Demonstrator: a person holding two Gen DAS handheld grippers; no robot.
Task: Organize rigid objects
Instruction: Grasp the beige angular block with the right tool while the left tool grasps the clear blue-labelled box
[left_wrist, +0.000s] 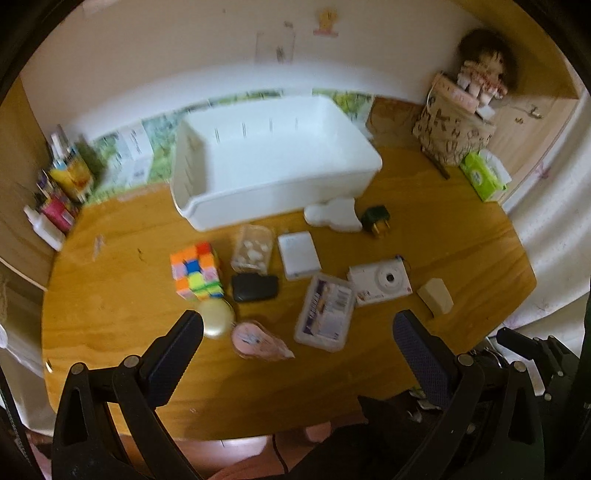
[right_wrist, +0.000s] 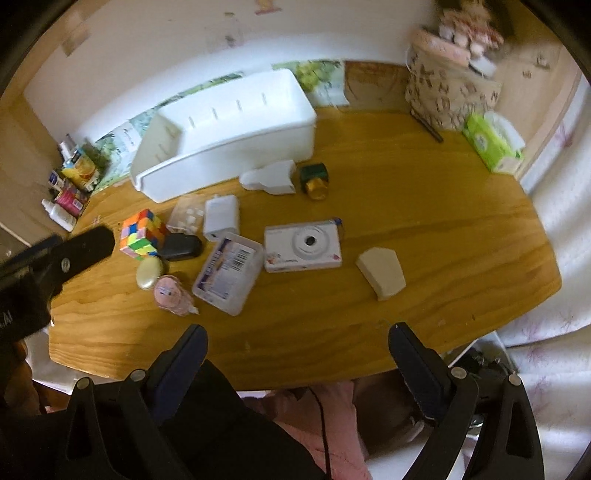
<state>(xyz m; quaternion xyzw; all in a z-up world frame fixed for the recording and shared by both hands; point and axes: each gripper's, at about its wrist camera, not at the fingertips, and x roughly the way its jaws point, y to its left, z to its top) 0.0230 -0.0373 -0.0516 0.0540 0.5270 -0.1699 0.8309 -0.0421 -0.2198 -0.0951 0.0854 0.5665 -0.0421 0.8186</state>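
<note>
While both grippers hang above the near edge of the table (right_wrist: 424, 206), the left gripper (left_wrist: 295, 332) has its fingers spread wide with nothing between them, and the right gripper (right_wrist: 297, 343) is just as wide and touches nothing. Ahead lie a colour cube (left_wrist: 195, 271), a white camera (right_wrist: 303, 245), a clear plastic case (right_wrist: 229, 275) and a beige block (right_wrist: 382, 273), all outside the white bin (left_wrist: 280, 155) at the back.

Small rigid items, among them a colourful cube (left_wrist: 195, 271) and white camera (left_wrist: 380, 281), lie before an empty white bin (left_wrist: 273, 184).
</note>
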